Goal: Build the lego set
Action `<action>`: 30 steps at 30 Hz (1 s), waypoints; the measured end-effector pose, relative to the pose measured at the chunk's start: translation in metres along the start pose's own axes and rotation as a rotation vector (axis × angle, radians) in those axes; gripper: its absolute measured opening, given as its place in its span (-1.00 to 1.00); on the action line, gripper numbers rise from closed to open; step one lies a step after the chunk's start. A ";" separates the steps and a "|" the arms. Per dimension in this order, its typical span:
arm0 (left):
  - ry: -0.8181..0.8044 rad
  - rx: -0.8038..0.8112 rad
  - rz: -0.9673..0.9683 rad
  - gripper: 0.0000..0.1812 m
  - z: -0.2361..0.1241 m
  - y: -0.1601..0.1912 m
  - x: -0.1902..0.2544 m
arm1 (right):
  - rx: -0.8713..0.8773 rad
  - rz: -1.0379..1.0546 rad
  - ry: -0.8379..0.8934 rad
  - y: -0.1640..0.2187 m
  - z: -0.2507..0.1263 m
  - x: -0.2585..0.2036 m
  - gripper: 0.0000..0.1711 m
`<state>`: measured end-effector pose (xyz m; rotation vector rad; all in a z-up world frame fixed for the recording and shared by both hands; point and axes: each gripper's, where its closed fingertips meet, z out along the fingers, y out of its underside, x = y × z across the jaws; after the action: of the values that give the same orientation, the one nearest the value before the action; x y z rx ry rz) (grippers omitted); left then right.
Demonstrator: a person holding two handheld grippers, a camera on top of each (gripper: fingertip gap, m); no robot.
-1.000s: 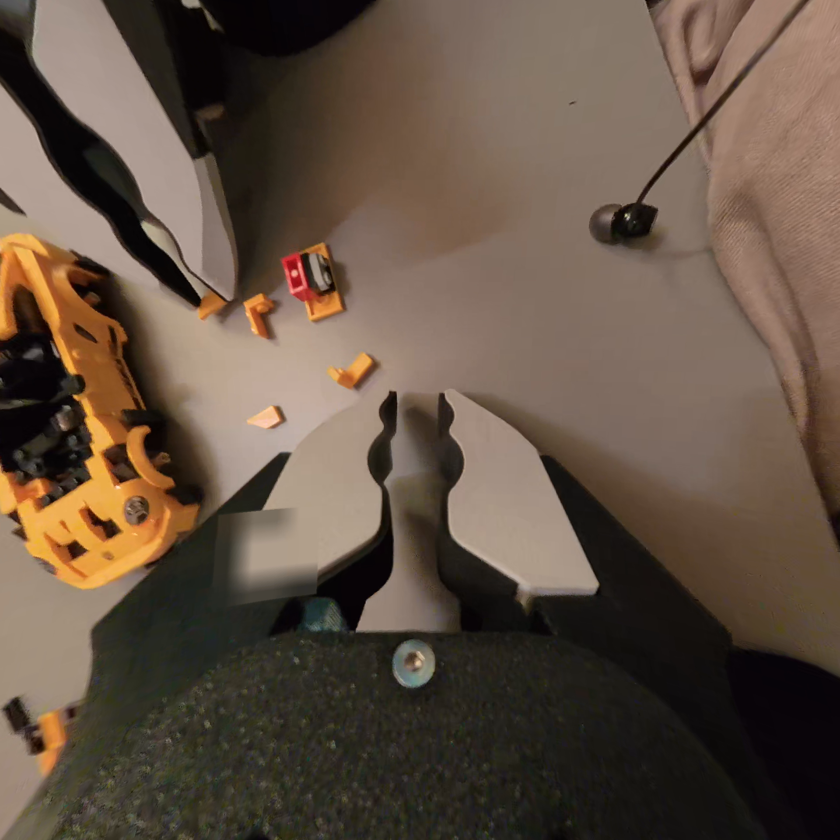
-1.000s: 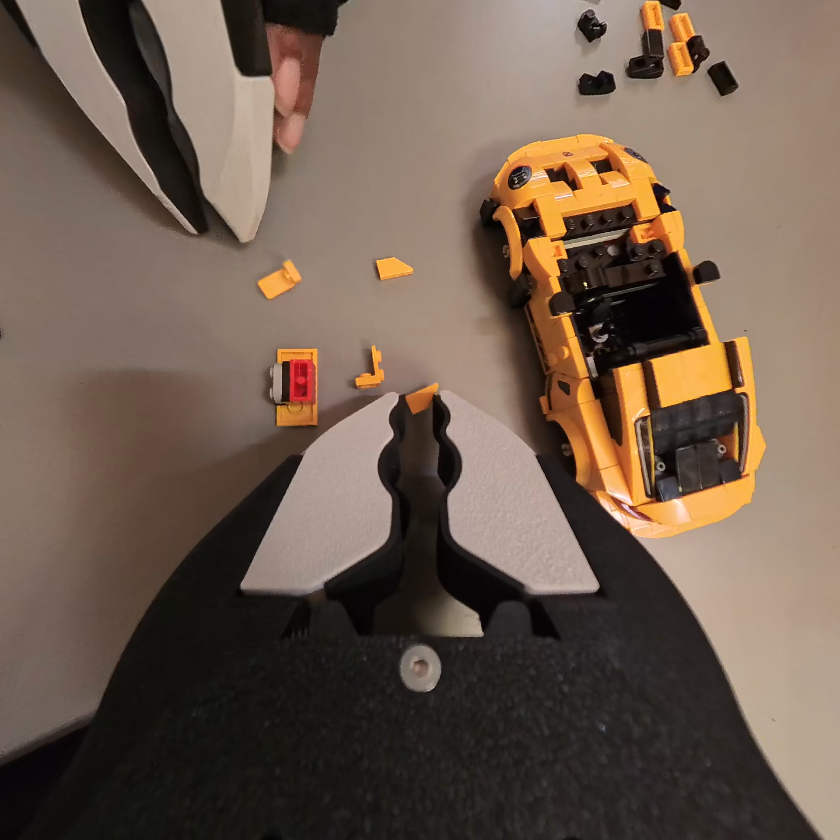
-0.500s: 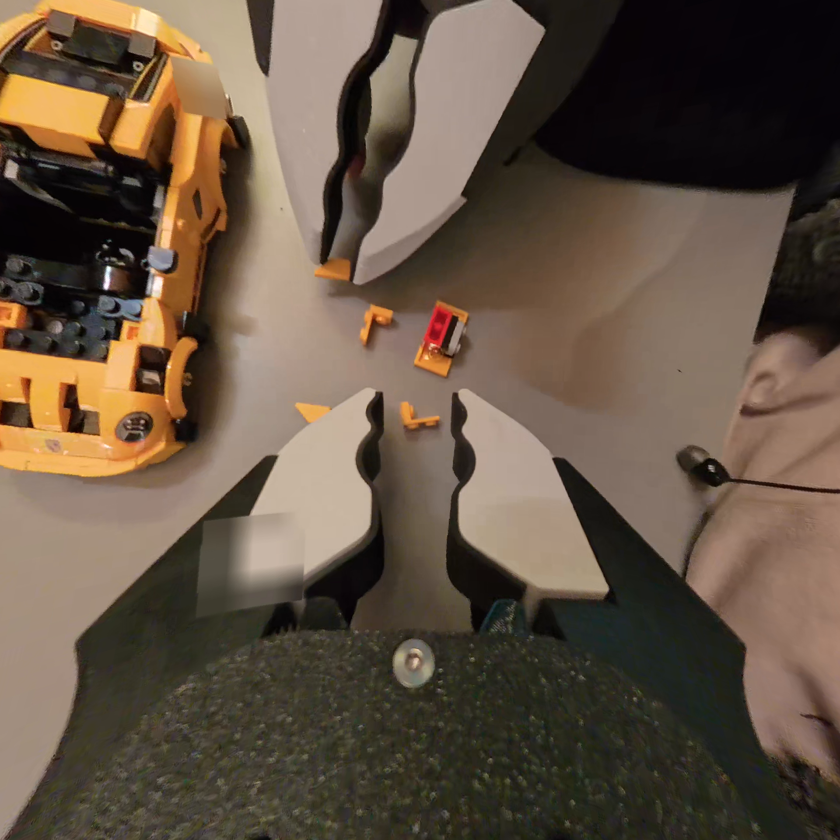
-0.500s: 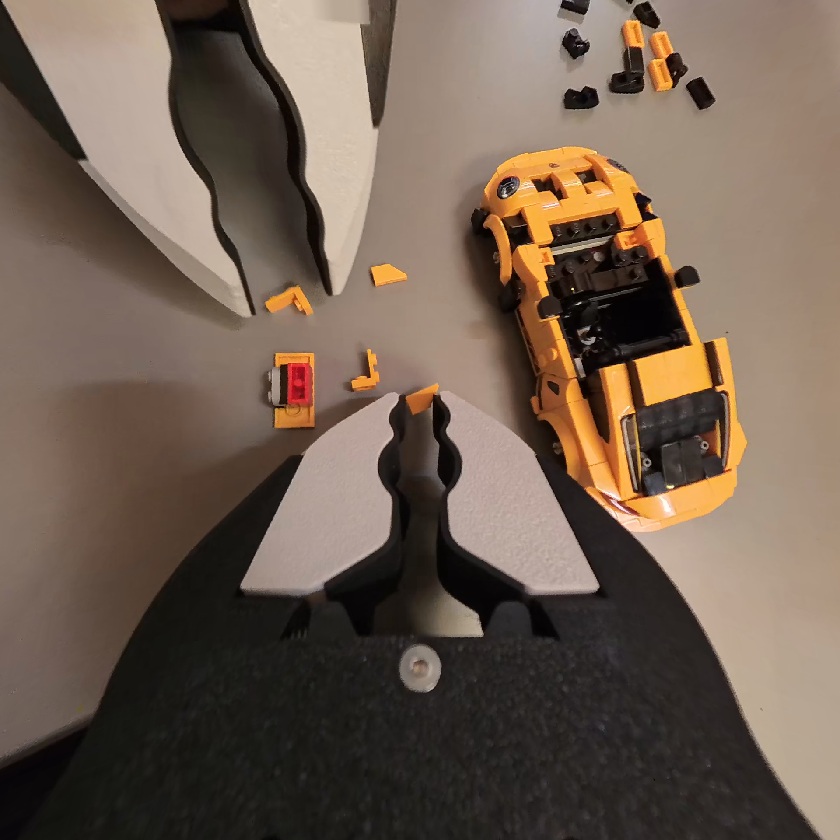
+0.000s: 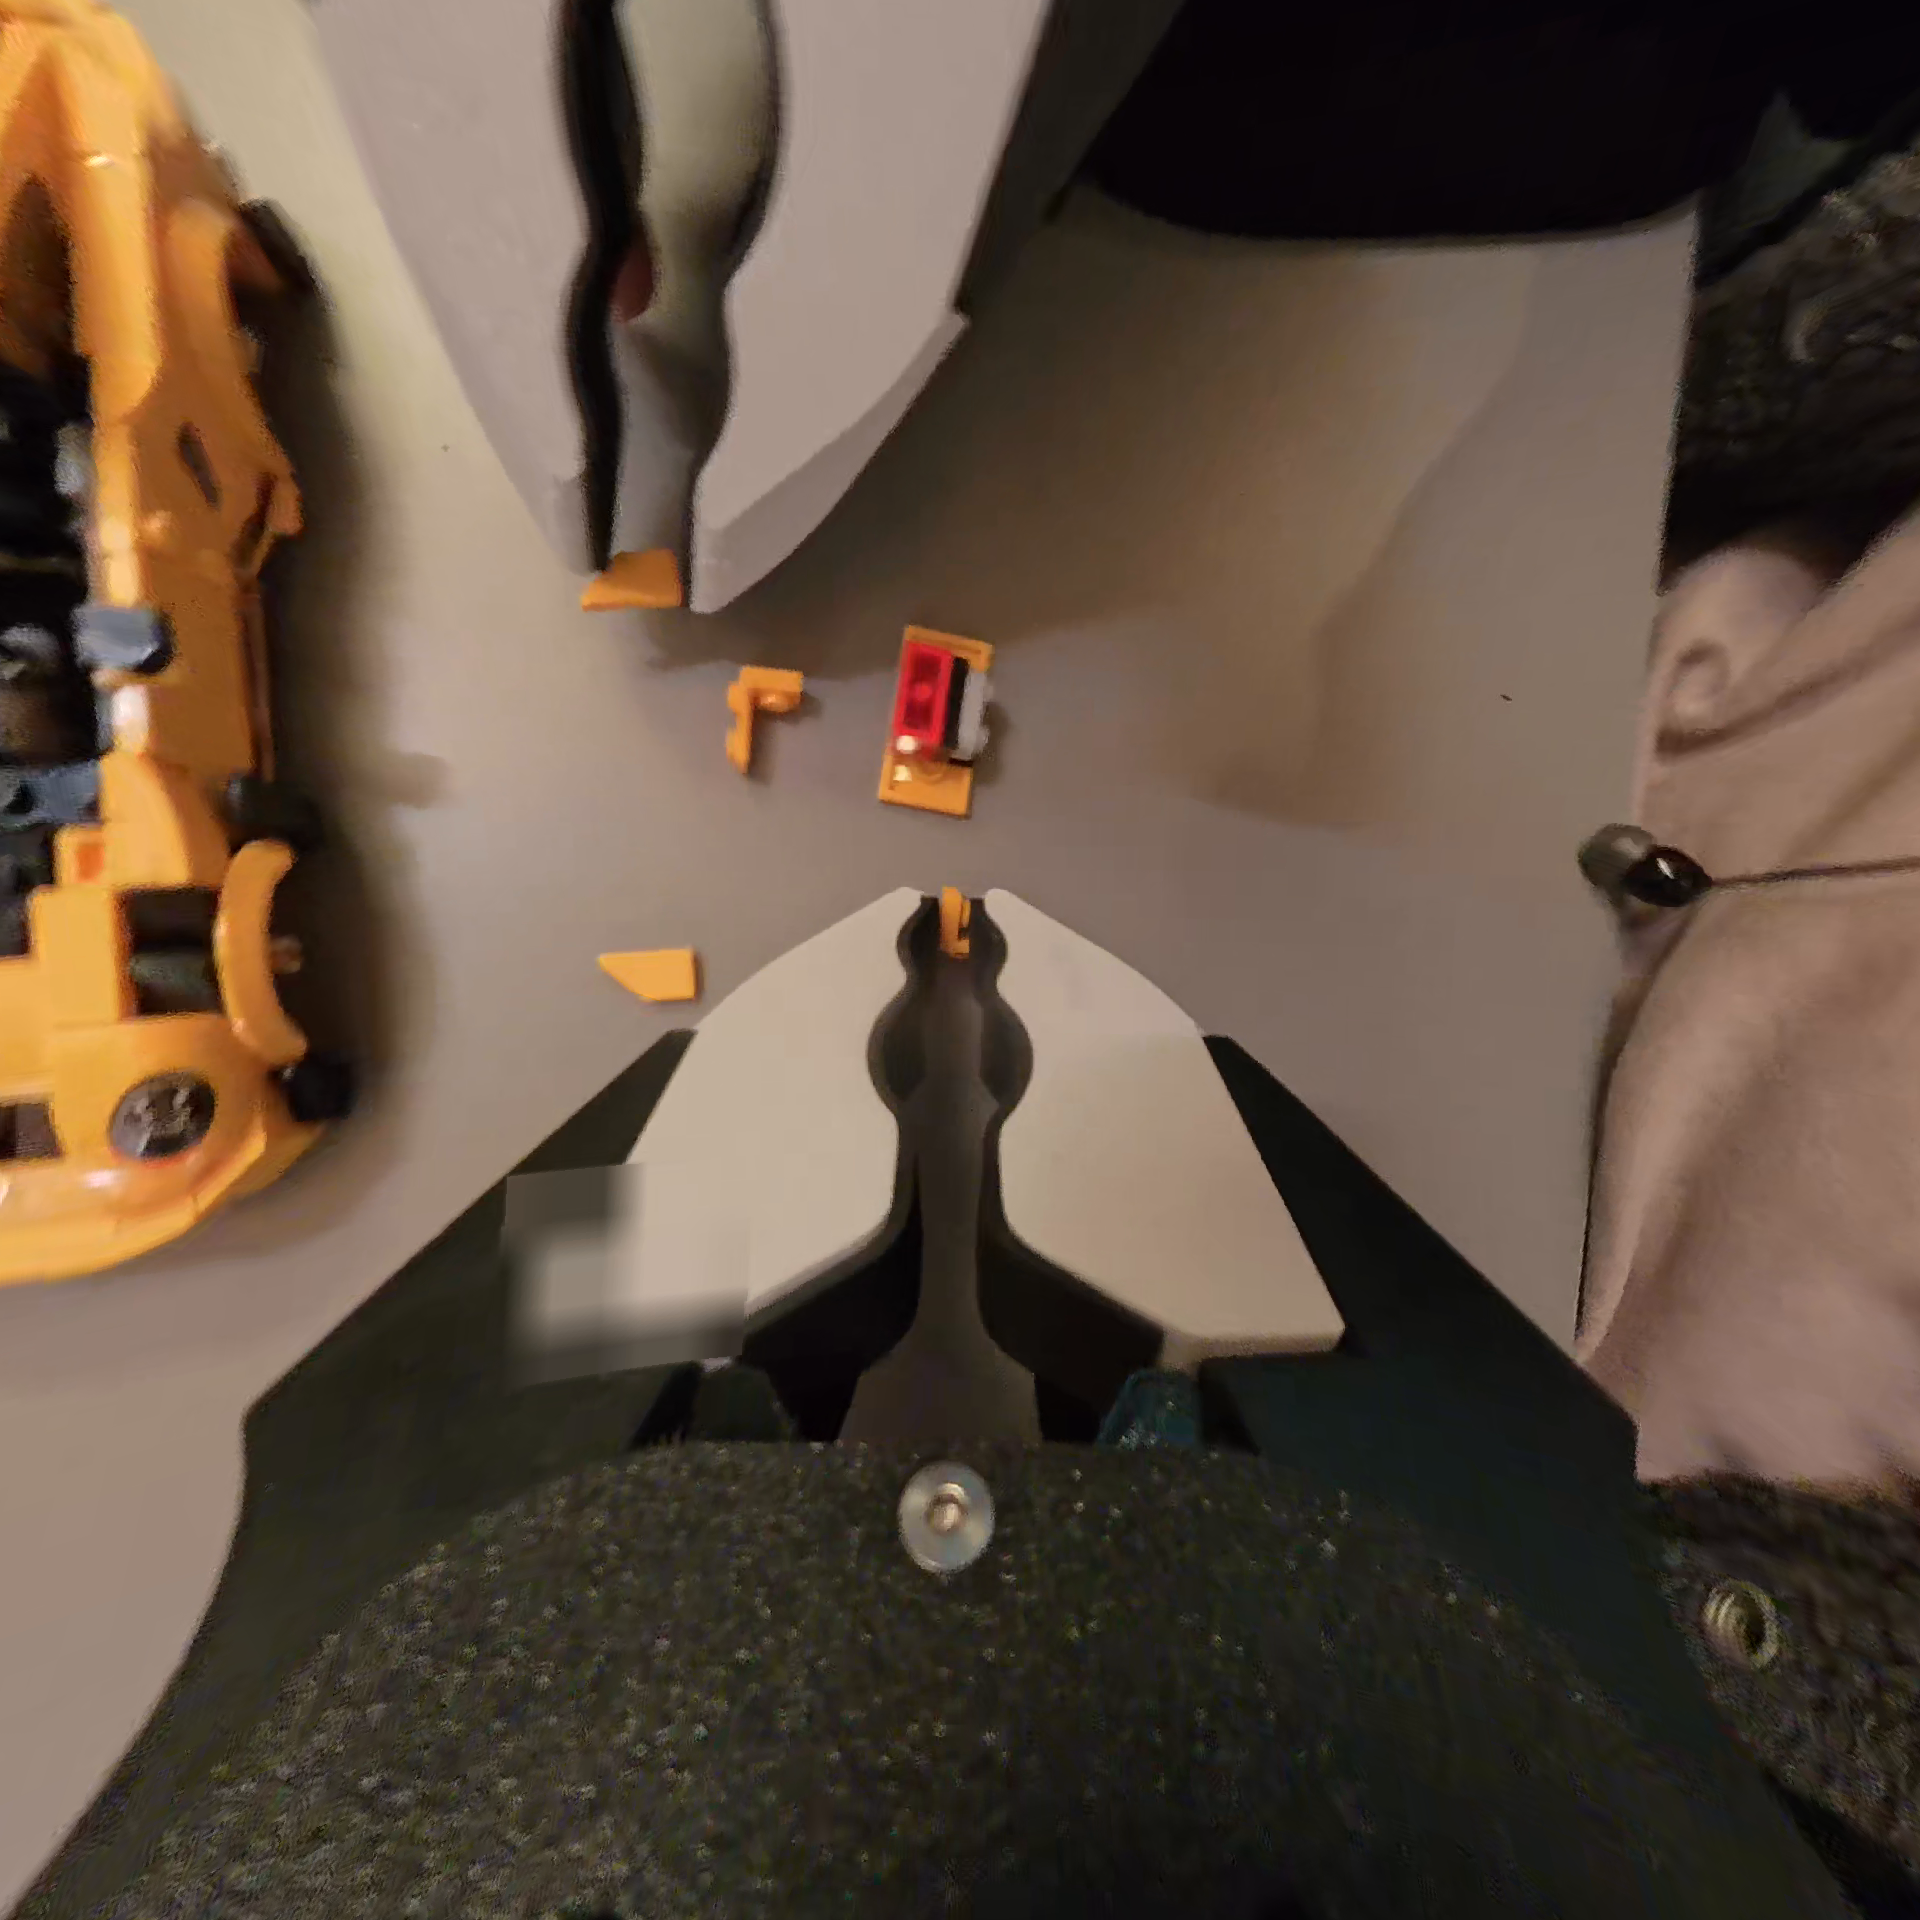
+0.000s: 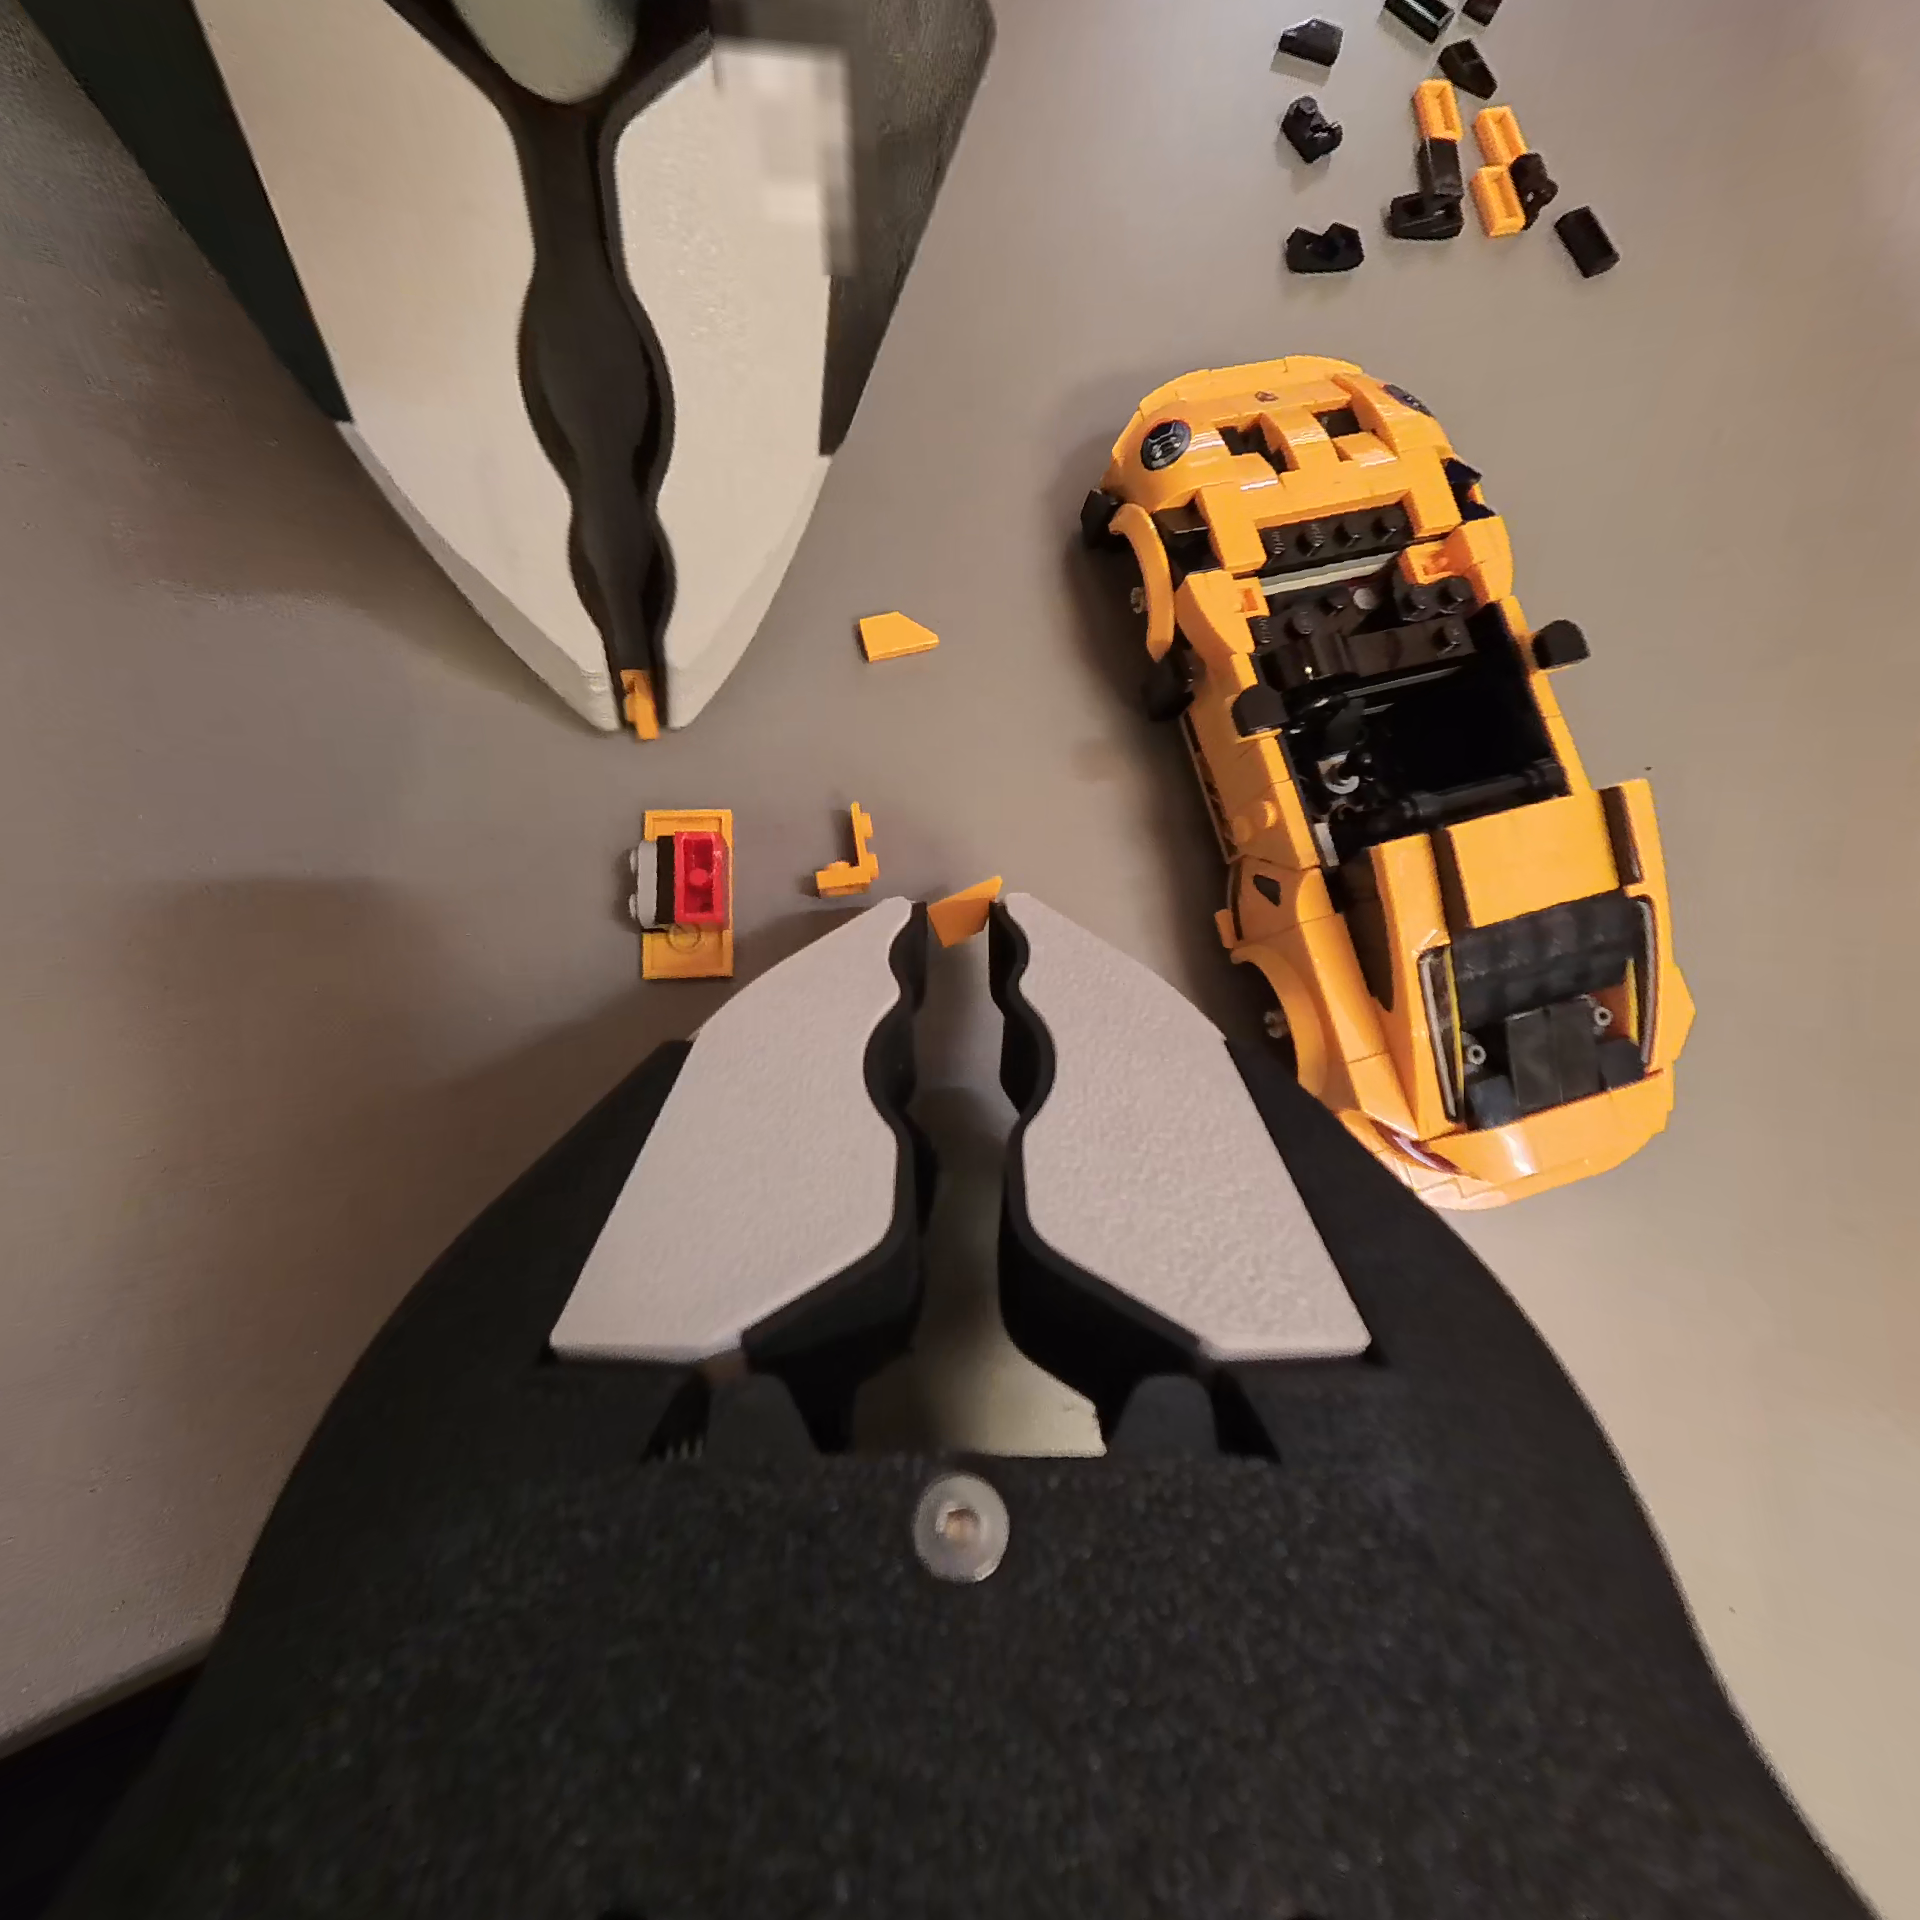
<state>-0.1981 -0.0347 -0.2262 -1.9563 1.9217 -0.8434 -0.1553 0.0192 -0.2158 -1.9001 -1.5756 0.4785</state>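
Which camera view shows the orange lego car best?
The right wrist view: the orange lego car lies whole and sharp on the table, its open black interior visible. The left wrist view shows only its blurred near side, cut off by the frame's left edge.

In the right wrist view, the half-built orange and black toy brick car point(image 6: 1382, 790) lies on the grey worktop point(image 6: 312, 1039), right of a small orange bracket piece point(image 6: 850, 857) and an orange plate carrying a red brick point(image 6: 688, 894). A cluster of loose black and orange bricks point(image 6: 1455, 156) sits behind the car; a flat orange wedge tile point(image 6: 896, 636) lies between.
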 end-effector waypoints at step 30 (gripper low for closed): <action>-0.210 0.383 0.151 -0.82 -0.052 -0.026 -0.049 | 0.155 0.015 -0.034 -0.022 -0.010 -0.003 -0.87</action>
<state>-0.2043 0.0258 -0.1802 -1.5850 1.6234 -0.8516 -0.1660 0.0157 -0.1938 -1.7961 -1.5015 0.6241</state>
